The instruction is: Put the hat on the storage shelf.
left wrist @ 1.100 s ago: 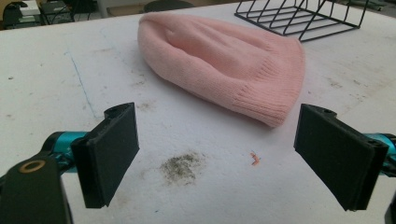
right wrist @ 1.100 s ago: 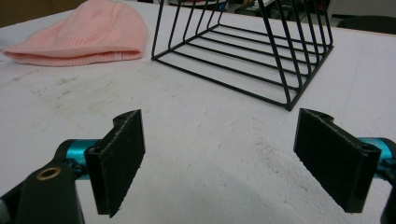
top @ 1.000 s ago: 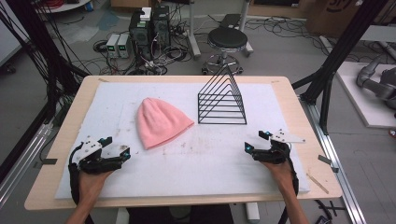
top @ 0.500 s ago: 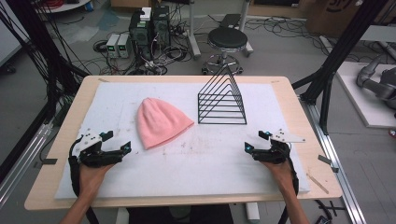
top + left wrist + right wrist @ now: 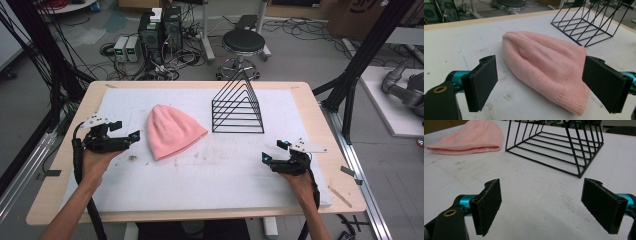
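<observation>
Between the wide-apart jaws of the left gripper [image 5: 540, 86], just ahead of them, lies a soft pink knitted beanie [image 5: 544, 65], flat, its ribbed brim toward the right jaw; right gripper [image 5: 541, 205] released, holding nothing.

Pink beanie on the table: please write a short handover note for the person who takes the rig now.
Left gripper: open, empty, jaws wide and aimed at the pink beanie, close to its edge, not touching.
Right gripper: open, empty, low over the white mat at the near right, facing the black wire rack.
Beanie: lying flat at mid-left of the mat, apart from the rack, which stands to its right.
Done: nothing gripped yet.
Left: probably close the left gripper on the beanie; the rest of the handling follows.
</observation>
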`<state>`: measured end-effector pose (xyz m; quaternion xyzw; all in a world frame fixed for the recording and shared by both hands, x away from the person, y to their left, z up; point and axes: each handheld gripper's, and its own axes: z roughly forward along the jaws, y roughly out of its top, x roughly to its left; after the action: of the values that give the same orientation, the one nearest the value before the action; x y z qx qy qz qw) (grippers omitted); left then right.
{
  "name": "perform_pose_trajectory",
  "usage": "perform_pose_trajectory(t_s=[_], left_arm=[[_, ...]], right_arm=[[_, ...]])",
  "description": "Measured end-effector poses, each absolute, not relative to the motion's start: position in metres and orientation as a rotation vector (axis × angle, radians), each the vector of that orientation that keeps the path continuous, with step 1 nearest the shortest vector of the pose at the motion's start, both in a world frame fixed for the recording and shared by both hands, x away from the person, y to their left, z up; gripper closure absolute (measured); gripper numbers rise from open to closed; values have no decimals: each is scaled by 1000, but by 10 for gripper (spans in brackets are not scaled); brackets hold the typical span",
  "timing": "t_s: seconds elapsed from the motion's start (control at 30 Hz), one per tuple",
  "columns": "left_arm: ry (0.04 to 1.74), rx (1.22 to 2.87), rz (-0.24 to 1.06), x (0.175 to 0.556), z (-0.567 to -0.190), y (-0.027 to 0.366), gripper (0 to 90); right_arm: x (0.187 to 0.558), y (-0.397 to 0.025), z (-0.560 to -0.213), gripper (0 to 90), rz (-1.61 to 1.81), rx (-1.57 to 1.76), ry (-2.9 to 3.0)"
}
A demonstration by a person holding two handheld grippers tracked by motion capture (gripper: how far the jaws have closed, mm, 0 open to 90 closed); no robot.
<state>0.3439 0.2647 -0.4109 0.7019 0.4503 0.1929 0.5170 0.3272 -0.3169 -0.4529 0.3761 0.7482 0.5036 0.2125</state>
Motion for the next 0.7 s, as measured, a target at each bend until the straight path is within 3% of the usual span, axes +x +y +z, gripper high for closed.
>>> perform_pose_trajectory(t_s=[0.7], left_arm=[[1133,1829,240,433,-389,254,131]], right_arm=[[327,-318,-453,166,1404,1044,2077]])
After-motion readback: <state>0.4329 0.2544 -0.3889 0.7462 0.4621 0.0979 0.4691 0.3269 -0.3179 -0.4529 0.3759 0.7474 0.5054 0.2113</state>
